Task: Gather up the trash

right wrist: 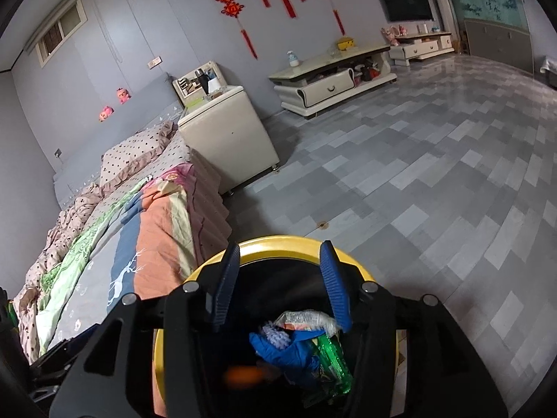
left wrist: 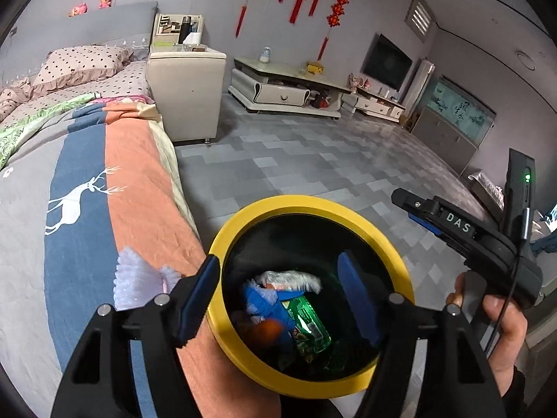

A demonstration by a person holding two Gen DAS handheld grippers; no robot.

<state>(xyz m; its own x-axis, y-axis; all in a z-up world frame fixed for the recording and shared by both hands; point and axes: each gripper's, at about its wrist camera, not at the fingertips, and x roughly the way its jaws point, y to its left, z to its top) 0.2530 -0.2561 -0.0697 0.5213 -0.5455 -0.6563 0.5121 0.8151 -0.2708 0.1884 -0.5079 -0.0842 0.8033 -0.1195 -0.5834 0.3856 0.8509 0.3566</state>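
Yellow-rimmed bin (left wrist: 351, 216) directly under both tools, on floor tight against bed (left wrist: 87, 174). Left gripper (left wrist: 278, 296) jaws apart, nothing between; right gripper (right wrist: 282, 285) jaws apart, empty too. Inside bin: blue glove (right wrist: 278, 351), green bottle (left wrist: 310, 324), clear wrapper (left wrist: 292, 280), orange piece (left wrist: 268, 329), so most collecting seemingly done. Pale ruffled scrap (left wrist: 135, 278) on bedspread just beside bin, likely left to pick. Grey floor (right wrist: 417, 174) beyond shows no litter.
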